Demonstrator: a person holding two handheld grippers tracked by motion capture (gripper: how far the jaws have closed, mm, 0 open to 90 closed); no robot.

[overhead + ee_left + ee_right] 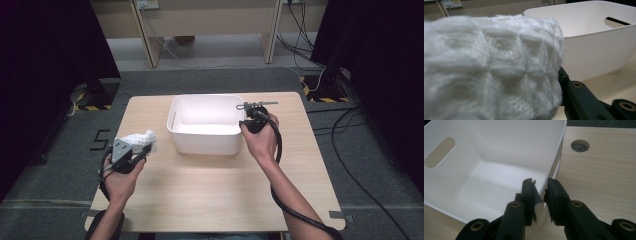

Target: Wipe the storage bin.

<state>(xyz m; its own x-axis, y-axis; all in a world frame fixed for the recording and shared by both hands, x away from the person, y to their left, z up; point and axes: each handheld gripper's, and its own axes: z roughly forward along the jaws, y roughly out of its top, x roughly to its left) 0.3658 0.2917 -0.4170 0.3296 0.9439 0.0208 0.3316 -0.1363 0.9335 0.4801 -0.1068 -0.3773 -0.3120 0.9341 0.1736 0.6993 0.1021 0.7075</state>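
Note:
A white knitted cloth [139, 139] is bunched in my left gripper [143, 150], which is shut on it above the table's left side, left of the white plastic bin [205, 142]. In the left gripper view the cloth [491, 67] hides most of the jaws, and the bin [596, 50] stands just beyond it. My right gripper [251, 121] is at the bin's near right corner. In the right gripper view it [540, 192] straddles the bin's rim [539, 203], one jaw inside and one outside, pressed on the wall. The bin [499, 150] looks empty inside.
The wooden table [215, 190] has a round cable hole [580, 145] to the right of the bin. Black cables trail from both grippers. Dark curtains flank the table, and pale furniture legs [150, 45] stand on the grey floor behind it.

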